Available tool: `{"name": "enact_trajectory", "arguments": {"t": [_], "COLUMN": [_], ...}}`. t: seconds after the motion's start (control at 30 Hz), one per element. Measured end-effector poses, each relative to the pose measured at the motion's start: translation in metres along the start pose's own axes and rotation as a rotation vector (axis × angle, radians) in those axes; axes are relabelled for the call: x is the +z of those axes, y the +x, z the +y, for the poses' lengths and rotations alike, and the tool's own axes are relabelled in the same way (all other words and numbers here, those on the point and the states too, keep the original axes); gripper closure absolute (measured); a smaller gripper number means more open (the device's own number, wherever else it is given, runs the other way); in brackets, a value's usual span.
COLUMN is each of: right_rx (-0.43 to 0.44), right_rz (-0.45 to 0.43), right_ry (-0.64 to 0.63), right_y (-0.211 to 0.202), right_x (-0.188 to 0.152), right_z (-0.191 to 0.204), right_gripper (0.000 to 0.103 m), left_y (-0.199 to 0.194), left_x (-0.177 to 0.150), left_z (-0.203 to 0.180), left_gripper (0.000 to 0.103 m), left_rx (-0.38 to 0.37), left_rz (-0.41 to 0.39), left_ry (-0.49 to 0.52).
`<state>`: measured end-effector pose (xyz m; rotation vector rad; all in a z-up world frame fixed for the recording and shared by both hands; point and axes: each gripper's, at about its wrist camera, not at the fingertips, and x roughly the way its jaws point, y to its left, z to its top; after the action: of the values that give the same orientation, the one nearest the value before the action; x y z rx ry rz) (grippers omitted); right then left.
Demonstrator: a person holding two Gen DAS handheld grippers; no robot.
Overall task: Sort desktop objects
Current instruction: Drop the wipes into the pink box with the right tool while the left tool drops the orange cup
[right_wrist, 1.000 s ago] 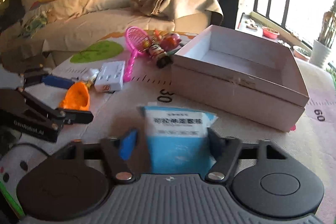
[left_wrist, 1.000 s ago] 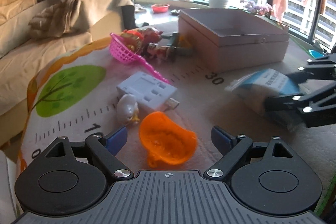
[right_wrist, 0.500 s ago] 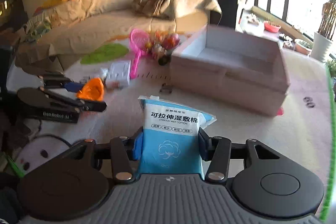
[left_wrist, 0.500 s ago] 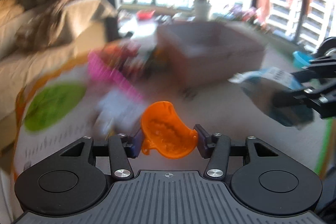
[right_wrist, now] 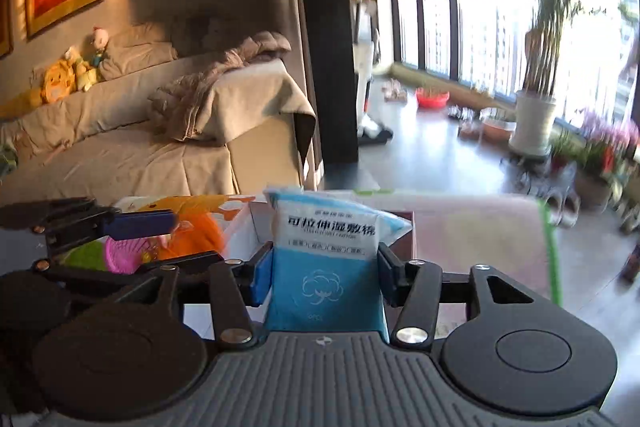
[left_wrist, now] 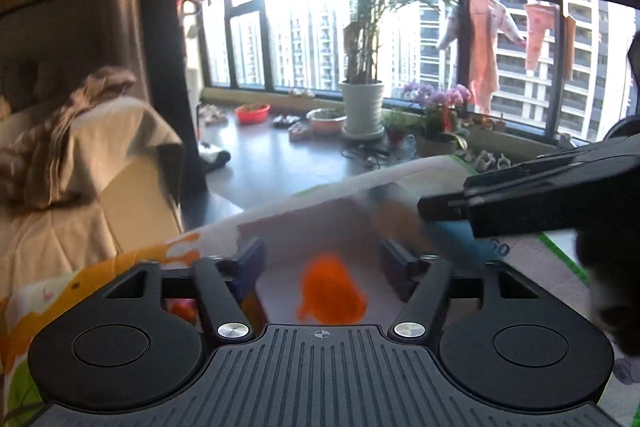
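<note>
Grippers: two, one per hand.
Left gripper (left_wrist: 322, 261): jaws opening and standing well apart; the orange cup (left_wrist: 332, 293) is blurred between and below them, clear of both blue pads (left_wrist: 250, 263), so nothing is gripped.
Right gripper (right_wrist: 322, 273): jaws opening, yet the blue pads (right_wrist: 260, 273) lie against both sides of the blue-and-white wipes packet (right_wrist: 326, 259), which stands upright between them.
Orange cup: one; in the left view it shows over the pale floor of the box (left_wrist: 304, 223). In the right view it is an orange smear at left, just beside the box.
Box: one, open-topped, pinkish; its near wall is hidden behind both grippers.
Packet's place: held above the near part of the box (right_wrist: 244, 227), partly covering its far rim.
Toys: one pink racket (right_wrist: 124, 255) at left, half hidden behind the left gripper's finger.
Table mat (right_wrist: 480, 227): one, pale pink with a green edge, running right of the box.
In the way: the right gripper's dark finger crosses the right side of the left view, covering the box's right wall.
Far: one sofa (right_wrist: 120, 147) with a blanket, one tall potted plant (left_wrist: 362, 107) by the windows.
Hard to make out: the box interior and cup are motion-blurred; whether the cup rests on the floor of the box cannot be told.
</note>
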<state>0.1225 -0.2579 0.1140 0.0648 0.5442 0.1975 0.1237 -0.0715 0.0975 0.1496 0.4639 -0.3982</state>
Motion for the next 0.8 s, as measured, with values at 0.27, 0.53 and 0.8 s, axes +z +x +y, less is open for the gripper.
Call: {"name": "enact_trajectory", "arguments": {"t": [0.27, 0.53, 0.8], "right_rx": [-0.098, -0.051, 0.052], "right_rz": [0.080, 0.108, 0.010], "right_ry": [-0.002, -0.031, -0.127], "right_y": [0.030, 0.034, -0.030], "right_x": [-0.031, -0.040, -0.042], "right_z": [-0.017, 0.002, 0.053], "right_gripper": [0.046, 0.038, 0.037], "left_y": [-0.073, -0.101, -0.064], "left_x": [-0.070, -0.121, -0.121], "left_z": [0.030, 0.075, 0.086], "left_gripper": [0.009, 0.007, 0.007], "left_rx": [0.042, 0.172, 0.148], "left_rz": [0.045, 0.151, 0.177], "left_ry": [0.016, -0.069, -0.071]}}
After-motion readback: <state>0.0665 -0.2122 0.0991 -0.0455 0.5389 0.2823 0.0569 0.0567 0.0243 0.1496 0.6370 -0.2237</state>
